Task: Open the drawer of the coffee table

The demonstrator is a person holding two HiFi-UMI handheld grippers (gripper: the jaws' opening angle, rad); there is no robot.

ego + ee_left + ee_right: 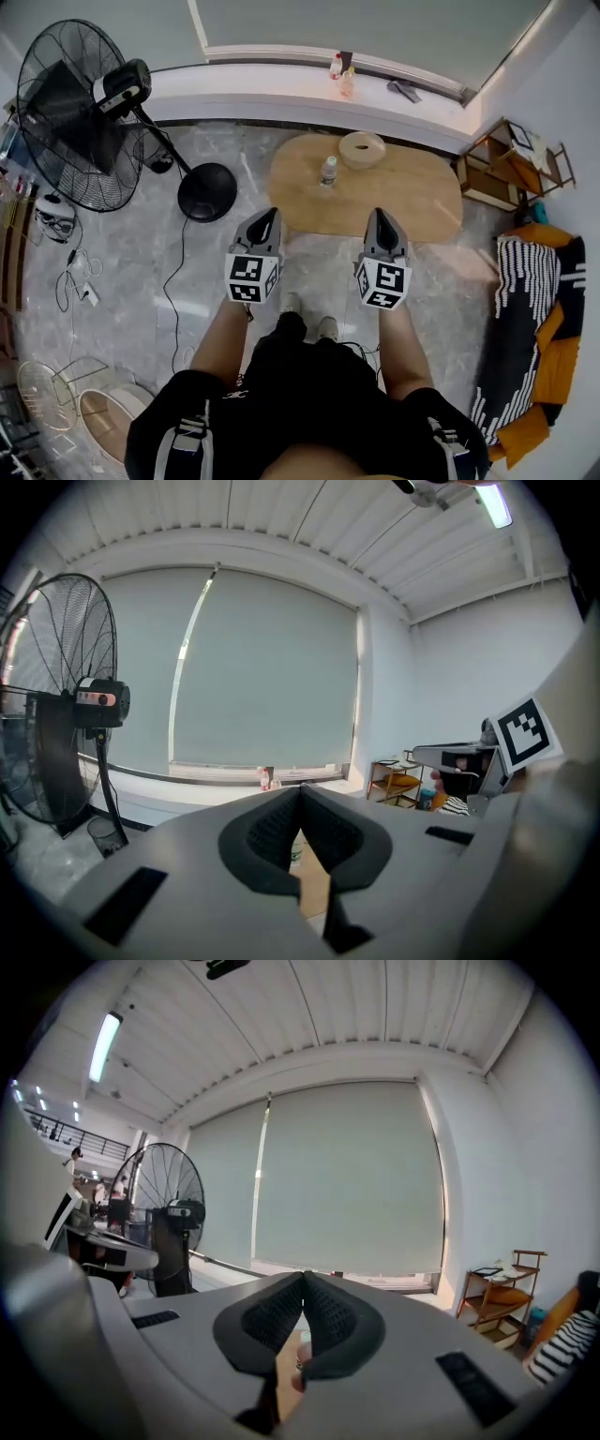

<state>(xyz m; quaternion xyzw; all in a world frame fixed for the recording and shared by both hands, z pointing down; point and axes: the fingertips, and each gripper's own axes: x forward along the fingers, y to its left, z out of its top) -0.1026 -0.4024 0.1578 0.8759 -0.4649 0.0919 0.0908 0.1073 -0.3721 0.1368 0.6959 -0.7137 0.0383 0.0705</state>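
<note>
**Both grippers closed, table just ahead, drawer out of sight**

The person's arms [223, 336] fill the bottom of the head view. They hold out the left gripper [269, 217] and the right gripper [380, 217], each with its fingers pressed together on nothing. Both gripper views confirm it, the pads meeting at the tips.

Just beyond the fingertips stands the coffee table [417, 197], reaching from ahead of the left pair to past the right pair. Its rounded wooden top carries a bottle [328, 171] ahead of the left fingers and a ring-shaped roll [362, 149] further off.

I'd judge the table stiff and fairly light, apt to skid on the polished floor [216, 281] if the drawer sticks. A steady, level pull on a front handle or lower lip looks like the safest hold. A jerk may topple the upright bottle.

The drawer itself is hidden beneath the top, with no front, handle or side showing. In both gripper views the fingers cover nearly all of the table.
</note>
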